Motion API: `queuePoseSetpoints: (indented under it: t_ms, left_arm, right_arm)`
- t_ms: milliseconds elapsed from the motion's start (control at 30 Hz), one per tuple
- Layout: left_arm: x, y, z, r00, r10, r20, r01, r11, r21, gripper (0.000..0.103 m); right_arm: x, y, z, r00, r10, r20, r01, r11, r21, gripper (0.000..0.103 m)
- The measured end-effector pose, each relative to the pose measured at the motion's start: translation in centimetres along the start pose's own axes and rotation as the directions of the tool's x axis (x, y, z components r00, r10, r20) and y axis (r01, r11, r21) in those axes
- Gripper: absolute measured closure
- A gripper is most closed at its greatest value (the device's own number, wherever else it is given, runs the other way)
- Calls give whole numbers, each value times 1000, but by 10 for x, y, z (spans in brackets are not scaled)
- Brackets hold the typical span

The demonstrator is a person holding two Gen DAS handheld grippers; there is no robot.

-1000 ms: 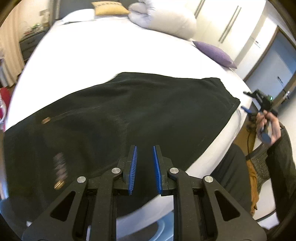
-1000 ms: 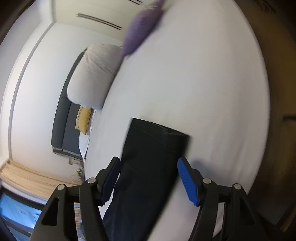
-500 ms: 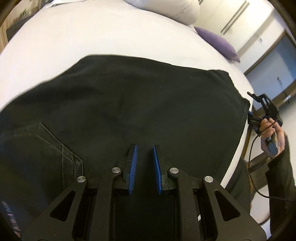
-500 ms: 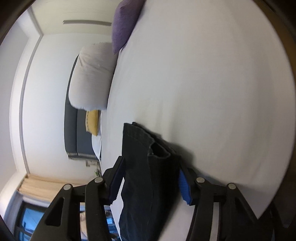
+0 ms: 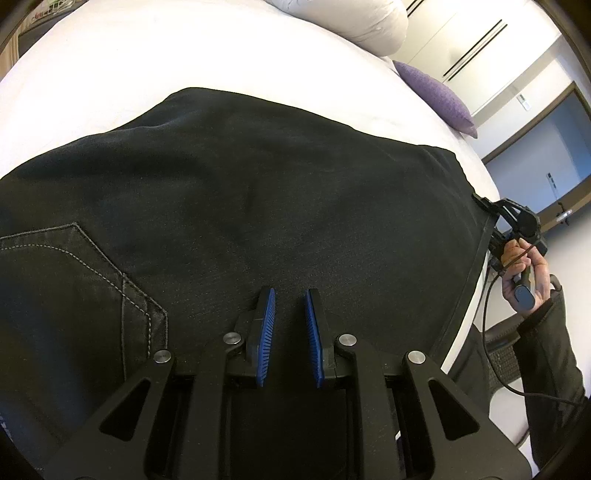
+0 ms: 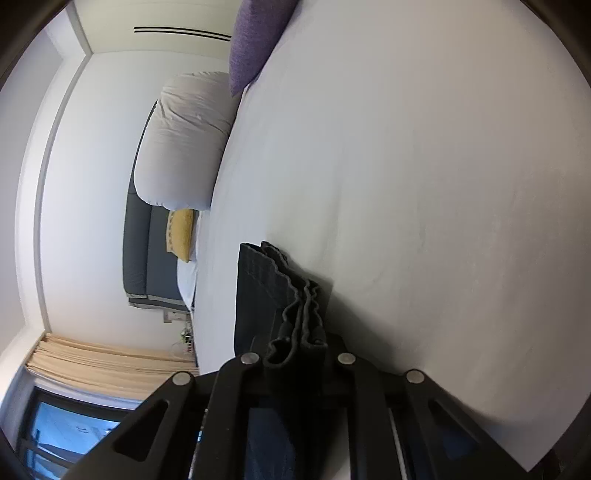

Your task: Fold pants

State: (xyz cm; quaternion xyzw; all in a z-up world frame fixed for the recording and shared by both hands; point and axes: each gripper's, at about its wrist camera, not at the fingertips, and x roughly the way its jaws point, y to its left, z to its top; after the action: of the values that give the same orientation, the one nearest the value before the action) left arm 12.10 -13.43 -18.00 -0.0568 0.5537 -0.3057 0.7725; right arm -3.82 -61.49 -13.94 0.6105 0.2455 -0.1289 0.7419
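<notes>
Dark pants (image 5: pixel 280 206) lie flat across a white bed (image 5: pixel 147 55), with a stitched back pocket (image 5: pixel 85 280) at the left. My left gripper (image 5: pixel 290 295) hovers just over the pants' middle, jaws a little apart with nothing between them. My right gripper (image 6: pixel 295 343) is shut on the bunched hem end of the pants (image 6: pixel 295 295); its pads are hidden by the cloth. It also shows in the left wrist view (image 5: pixel 491 225), at the pants' right end by the bed edge.
A white pillow (image 5: pixel 343 18) and a purple cushion (image 5: pixel 436 92) lie at the head of the bed. A yellow cushion (image 6: pixel 181 232) and grey headboard (image 6: pixel 140 236) show in the right wrist view. A doorway (image 5: pixel 546 155) stands at the right.
My right gripper has closed on the hem end of the pants, which was between its open jaws before. My left gripper has moved lower and closer over the pants.
</notes>
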Motion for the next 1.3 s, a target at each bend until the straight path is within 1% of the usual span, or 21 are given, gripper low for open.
queuePoseSetpoints:
  t_ms: [133, 167, 233, 267, 333, 367, 467, 500, 567, 600, 700, 733, 800, 833, 867, 933, 967, 1000, 1133, 1233, 1300]
  left_arm:
    - [2, 0, 4, 1000, -12, 3, 12, 1000, -16, 86]
    - [1, 2, 3, 1000, -17, 4, 17, 1000, -21, 86]
    - [2, 3, 2, 1000, -24, 8, 25, 999, -31, 86]
    - [4, 3, 2, 1000, -26, 11, 27, 999, -35, 86]
    - [4, 3, 1, 999, -27, 18, 28, 999, -41, 86]
    - [2, 6, -1, 999, -30, 23, 31, 998, -46, 86]
    - [1, 9, -1, 999, -43, 28, 45, 996, -72, 86]
    - [-1, 12, -1, 998, -48, 28, 50, 995, -81, 86]
    - [-6, 20, -2, 998, -61, 27, 64, 992, -105, 86]
    - [-7, 22, -1, 997, -68, 26, 70, 991, -115, 86]
    - [-12, 25, -1, 997, -75, 21, 77, 987, -137, 86]
    - [-14, 27, 0, 996, -84, 21, 86, 984, -157, 83]
    - [-16, 29, 2, 992, -127, 26, 130, 973, -191, 65]
    - [-18, 29, 4, 983, -181, 40, 186, 959, -215, 41]
    - [-20, 28, 5, 976, -211, 51, 218, 949, -228, 22]
    - [-23, 27, 10, 968, -240, 68, 250, 935, -250, 6]
    - [-23, 28, 14, 962, -264, 72, 274, 925, -265, 5]
    - [-21, 30, 18, 949, -306, 75, 315, 902, -294, 5]
    - [-15, 44, 32, 926, -371, 76, 369, 840, -398, 5]
    - [-14, 53, 41, 912, -402, 81, 395, 810, -433, 5]
    - [-11, 63, 46, 898, -432, 80, 415, 775, -477, 5]
  right_arm:
    - [-6, 35, -13, 996, -81, 37, 85, 986, -146, 91]
    - [-6, 51, -20, 994, -105, 42, 112, 971, -211, 91]
    - [-4, 90, -48, 986, -160, 47, 165, 903, -398, 91]
    - [-2, 109, -67, 981, -186, 52, 187, 851, -490, 91]
    - [6, 145, -119, 967, -245, 73, 227, 687, -691, 91]
    - [13, 159, -152, 957, -276, 88, 238, 574, -783, 91]
    - [39, 166, -219, 928, -359, 97, 229, 347, -909, 91]
    - [53, 160, -239, 907, -405, 117, 236, 258, -937, 91]
    - [69, 149, -259, 868, -461, 182, 274, 140, -952, 91]
    - [71, 145, -264, 862, -462, 210, 290, 109, -951, 91]
    - [71, 148, -268, 860, -457, 228, 309, 110, -945, 91]
    - [71, 149, -271, 858, -454, 241, 314, 91, -945, 91]
    - [68, 151, -279, 855, -440, 273, 328, 51, -943, 91]
    - [64, 154, -288, 858, -426, 287, 332, 34, -943, 91]
    - [60, 158, -294, 862, -412, 295, 332, 19, -943, 91]
    - [50, 167, -311, 870, -374, 322, 336, -27, -941, 91]
    - [50, 174, -324, 873, -356, 333, 336, -55, -940, 91]
    - [50, 178, -332, 876, -341, 342, 335, -80, -939, 91]
    - [47, 185, -374, 887, -301, 349, 307, -178, -935, 91]
    - [43, 188, -399, 898, -277, 343, 290, -215, -933, 91]
    - [40, 190, -416, 905, -257, 338, 276, -248, -929, 91]
